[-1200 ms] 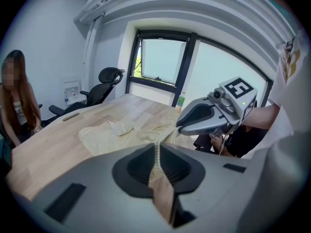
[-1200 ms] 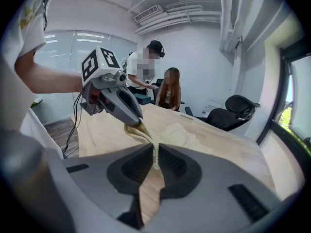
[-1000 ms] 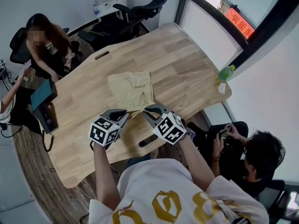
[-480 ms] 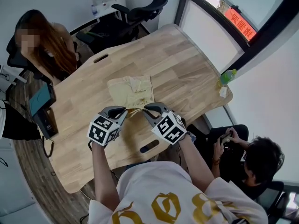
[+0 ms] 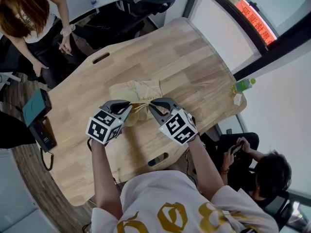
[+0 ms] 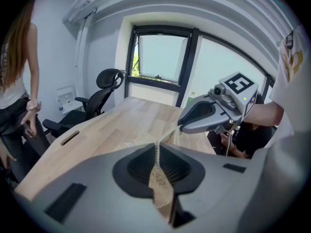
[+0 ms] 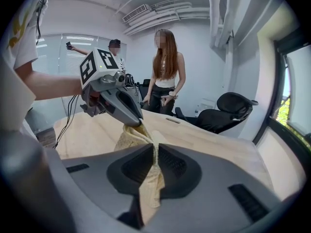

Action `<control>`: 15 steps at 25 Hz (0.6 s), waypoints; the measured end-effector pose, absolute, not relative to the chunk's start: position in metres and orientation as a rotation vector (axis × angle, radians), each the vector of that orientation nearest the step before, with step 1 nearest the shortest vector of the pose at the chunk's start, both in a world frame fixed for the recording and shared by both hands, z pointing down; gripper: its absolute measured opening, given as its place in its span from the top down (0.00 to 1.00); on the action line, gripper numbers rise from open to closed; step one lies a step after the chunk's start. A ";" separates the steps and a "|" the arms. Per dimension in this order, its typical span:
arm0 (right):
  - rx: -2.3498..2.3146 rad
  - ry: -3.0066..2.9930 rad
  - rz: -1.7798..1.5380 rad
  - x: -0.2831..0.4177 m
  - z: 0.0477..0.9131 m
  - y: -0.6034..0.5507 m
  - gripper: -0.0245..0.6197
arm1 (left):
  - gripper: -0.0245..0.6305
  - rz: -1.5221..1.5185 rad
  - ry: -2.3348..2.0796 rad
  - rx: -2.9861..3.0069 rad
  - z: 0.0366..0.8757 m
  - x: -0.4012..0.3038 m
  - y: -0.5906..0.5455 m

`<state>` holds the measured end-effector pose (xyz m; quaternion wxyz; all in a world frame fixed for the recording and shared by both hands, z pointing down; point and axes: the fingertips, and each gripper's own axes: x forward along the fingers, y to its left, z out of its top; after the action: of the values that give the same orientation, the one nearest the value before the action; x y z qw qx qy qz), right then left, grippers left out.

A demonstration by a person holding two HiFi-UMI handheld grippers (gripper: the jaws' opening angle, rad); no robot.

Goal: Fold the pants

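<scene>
Tan pants [image 5: 138,90] lie partly folded in the middle of the wooden table [image 5: 189,62]. My left gripper [image 5: 128,104] and right gripper [image 5: 151,104] hover side by side over the pants' near part, each shut on a pinch of the tan cloth. Raised cloth stretches between the two tips. In the left gripper view the cloth [image 6: 159,181] runs up through the closed jaws toward the right gripper [image 6: 181,126]. The right gripper view shows the cloth [image 7: 153,181] pinched the same way, with the left gripper [image 7: 138,121] holding the bunched fabric just ahead.
A green bottle [image 5: 244,85] and a small white item [image 5: 237,99] stand at the table's right edge. A teal device [image 5: 35,108] sits at the left edge. Office chairs [image 5: 146,6] stand beyond the table, a person [image 5: 29,18] stands far left, and another [image 5: 265,171] sits lower right.
Both grippers have moved together away from the near table edge, carrying the pants' near edge over the rest. The person at the far left has stood up.
</scene>
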<state>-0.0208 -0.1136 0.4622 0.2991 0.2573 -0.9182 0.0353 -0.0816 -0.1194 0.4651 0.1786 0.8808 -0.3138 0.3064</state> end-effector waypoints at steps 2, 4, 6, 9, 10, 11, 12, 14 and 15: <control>0.686 -2.431 0.103 -0.024 0.466 -0.129 0.91 | 0.91 0.873 -0.872 2.484 0.469 -0.084 -0.134; 0.684 -2.425 0.111 -0.027 0.472 -0.144 0.91 | 0.91 0.884 -0.861 2.476 0.475 -0.087 -0.148; 0.679 -2.413 0.120 -0.031 0.480 -0.158 0.91 | 0.91 0.896 -0.848 2.469 0.482 -0.090 -0.161; 0.675 -2.394 0.132 -0.037 0.494 -0.178 0.91 | 0.91 0.920 -0.828 2.460 0.496 -0.096 -0.181; 0.674 -2.387 0.137 -0.038 0.499 -0.184 0.91 | 0.91 0.933 -0.823 2.458 0.502 -0.097 -0.186; 0.675 -2.380 0.142 -0.039 0.505 -0.189 0.91 | 0.91 0.945 -0.816 2.454 0.508 -0.098 -0.191; 0.677 -2.373 0.148 -0.040 0.511 -0.194 0.91 | 0.91 0.952 -0.808 2.449 0.514 -0.099 -0.196; 0.686 -2.359 0.165 -0.040 0.524 -0.204 0.91 | 0.91 0.955 -0.792 2.435 0.527 -0.100 -0.205; 0.688 -2.350 0.177 -0.041 0.532 -0.209 0.91 | 0.91 0.957 -0.786 2.424 0.535 -0.100 -0.210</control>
<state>-0.0409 -0.2089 0.5319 0.3367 0.2637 -0.9014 0.0679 -0.1005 -0.2095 0.5348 0.2082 0.8710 -0.2823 0.3439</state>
